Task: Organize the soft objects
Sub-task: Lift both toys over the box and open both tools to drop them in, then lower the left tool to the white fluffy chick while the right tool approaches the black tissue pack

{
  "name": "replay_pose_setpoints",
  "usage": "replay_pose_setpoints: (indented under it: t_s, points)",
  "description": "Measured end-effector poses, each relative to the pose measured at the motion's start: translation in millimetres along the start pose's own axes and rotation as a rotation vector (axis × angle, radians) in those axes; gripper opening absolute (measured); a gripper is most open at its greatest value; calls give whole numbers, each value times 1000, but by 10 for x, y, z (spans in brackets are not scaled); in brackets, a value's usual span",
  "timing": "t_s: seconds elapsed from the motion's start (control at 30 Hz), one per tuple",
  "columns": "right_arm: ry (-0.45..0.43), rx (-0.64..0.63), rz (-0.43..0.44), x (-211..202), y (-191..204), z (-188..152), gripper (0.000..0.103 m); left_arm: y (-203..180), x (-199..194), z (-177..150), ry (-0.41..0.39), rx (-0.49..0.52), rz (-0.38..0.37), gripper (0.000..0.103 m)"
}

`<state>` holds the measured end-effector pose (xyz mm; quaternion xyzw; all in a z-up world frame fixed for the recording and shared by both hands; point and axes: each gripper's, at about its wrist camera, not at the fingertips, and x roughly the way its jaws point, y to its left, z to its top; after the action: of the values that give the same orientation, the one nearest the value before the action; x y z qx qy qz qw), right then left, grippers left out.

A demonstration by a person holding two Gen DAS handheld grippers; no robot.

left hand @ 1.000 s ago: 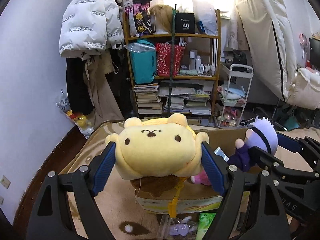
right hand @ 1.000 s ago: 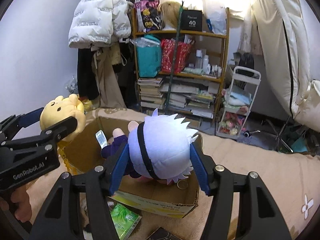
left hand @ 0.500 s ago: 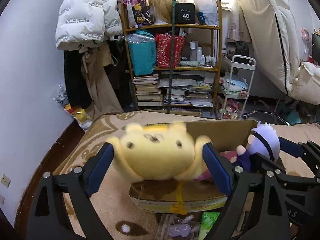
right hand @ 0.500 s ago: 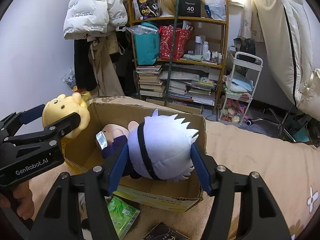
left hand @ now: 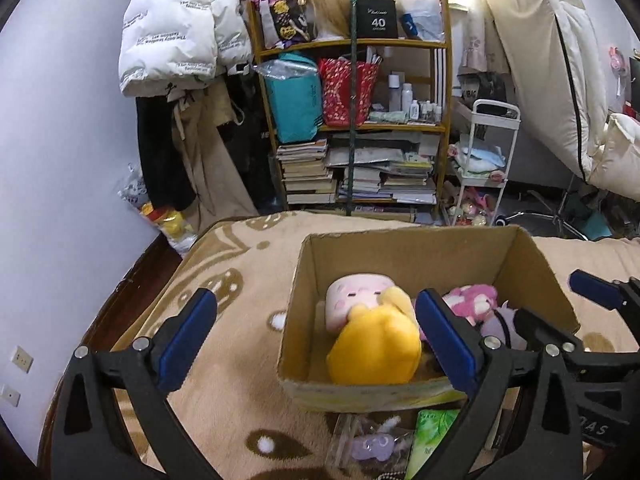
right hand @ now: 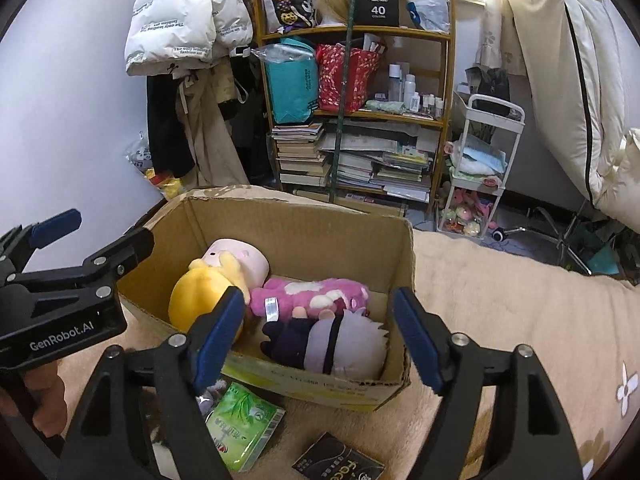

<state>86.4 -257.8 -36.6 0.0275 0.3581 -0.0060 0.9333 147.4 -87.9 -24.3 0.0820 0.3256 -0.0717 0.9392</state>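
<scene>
Box (right hand: 304, 236): cardboard, open-topped, on beige blanket (right hand: 500, 300); serves as the collecting bin, hence all plush inside.

Yellow plush (left hand: 376, 350): in box, left end, near corner, back up; leans on pink-faced plush (left hand: 352, 300). Likely where dropped, not arranged.

Pink-faced plush: left rear of box, partly under the yellow one.

Magenta plush (right hand: 316, 294): mid-box, on its side, white tag showing, between yellow plush and doll.

Doll (right hand: 340, 350): pale spiky hair, dark band, dark clothes; face down against near wall, right end, touching magenta plush.

Left gripper (left hand: 316, 344): spread wide, empty, above the box's left near corner; one finger outside the wall, other over the interior. Reads as a release position.

Right gripper (right hand: 318, 338): spread wide, empty, poised over doll, fingers either side without touching. Same reading.

Green packet (right hand: 240, 426): on blanket before box, outside. Not plush; probably left out on purpose.

Dark packet (right hand: 340, 460): beside green packet, outside.

Small lilac item in clear wrap (left hand: 370, 446): before box, outside; softness unclear.

Status, as judged: four soft toys boxed; loose items in front undecided.
</scene>
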Motion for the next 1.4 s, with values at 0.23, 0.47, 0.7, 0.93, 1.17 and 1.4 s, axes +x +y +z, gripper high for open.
replay_pose_setpoints:
  t_s: [0.23, 0.47, 0.7, 0.93, 1.17, 1.4]
  points:
    - [-11, 26, -6, -197, -30, -66, 92, 89, -121, -122, 43, -3, 10, 98]
    - [-24, 25, -17, -435, -18, -147, 98, 143, -322, -261, 56, 21, 32, 98]
    - [-1, 36, -41, -578, -33, -256, 99, 160, -531, -414, 82, 13, 24, 99]
    - [20, 62, -54, -682, -49, -394, 99, 138, -713, -558, 95, 25, 24, 99]
    - [35, 90, -59, -746, -75, -483, 99, 165, -827, -688, 118, 16, 14, 99]
    - [54, 113, -65, -707, -135, -526, 99, 178, -772, -777, 171, -21, -11, 99]
